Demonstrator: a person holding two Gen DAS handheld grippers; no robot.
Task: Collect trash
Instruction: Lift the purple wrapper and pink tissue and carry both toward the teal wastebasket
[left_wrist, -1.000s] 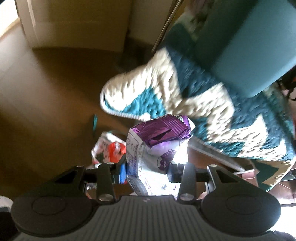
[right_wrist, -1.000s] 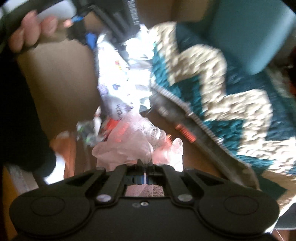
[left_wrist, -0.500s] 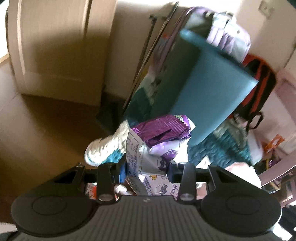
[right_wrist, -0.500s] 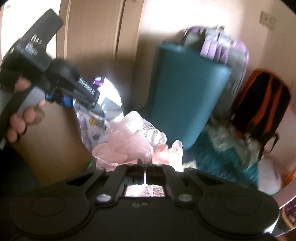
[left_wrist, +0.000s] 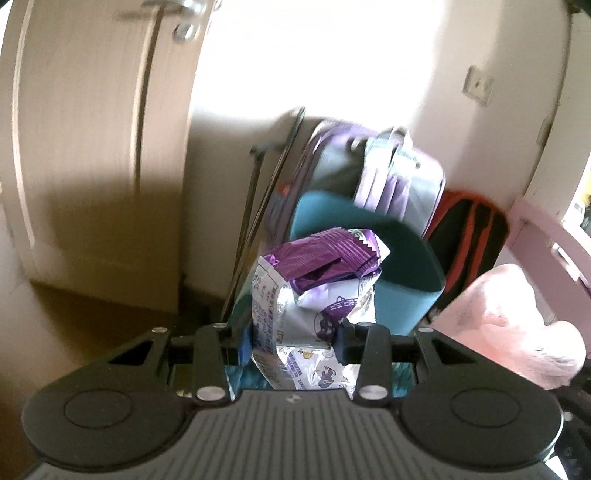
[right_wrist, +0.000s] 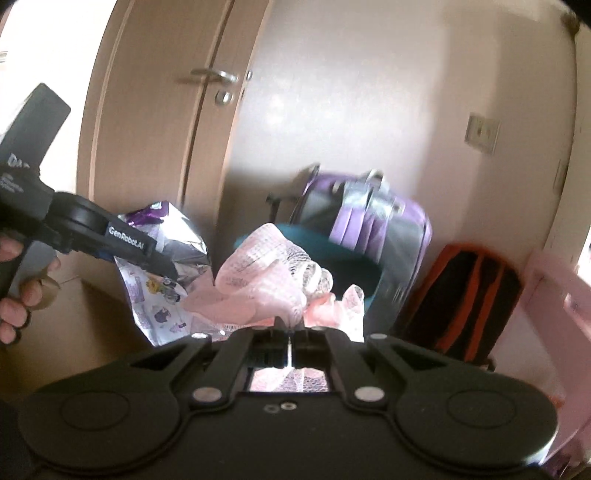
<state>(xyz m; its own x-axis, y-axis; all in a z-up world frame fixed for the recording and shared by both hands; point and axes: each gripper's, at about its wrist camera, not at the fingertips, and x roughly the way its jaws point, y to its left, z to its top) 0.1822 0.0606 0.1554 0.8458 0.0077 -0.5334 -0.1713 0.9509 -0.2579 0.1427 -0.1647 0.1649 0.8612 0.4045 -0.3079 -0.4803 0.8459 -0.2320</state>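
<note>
My left gripper (left_wrist: 291, 341) fingers pinch a light, crinkly purple snack wrapper (left_wrist: 314, 291) mid-body; the right gripper (right_wrist: 290, 328) fingers are clenched on flimsy pink netting (right_wrist: 266, 284).

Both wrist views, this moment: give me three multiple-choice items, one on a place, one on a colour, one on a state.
1. Where is the purple backpack?
A. behind the teal bin
B. in the left gripper
C. hanging on the door handle

2. What colour is the net in the right gripper?
A. green
B. pink
C. black

3. The left gripper is:
A. empty and wide open
B. out of view
C. clamped on a snack wrapper

Answers: 1 A, it rises behind the bin's rim; 2 B, pale pink mesh bulges from the closed fingers; 3 C, both pads press the purple-and-silver wrapper.
</note>
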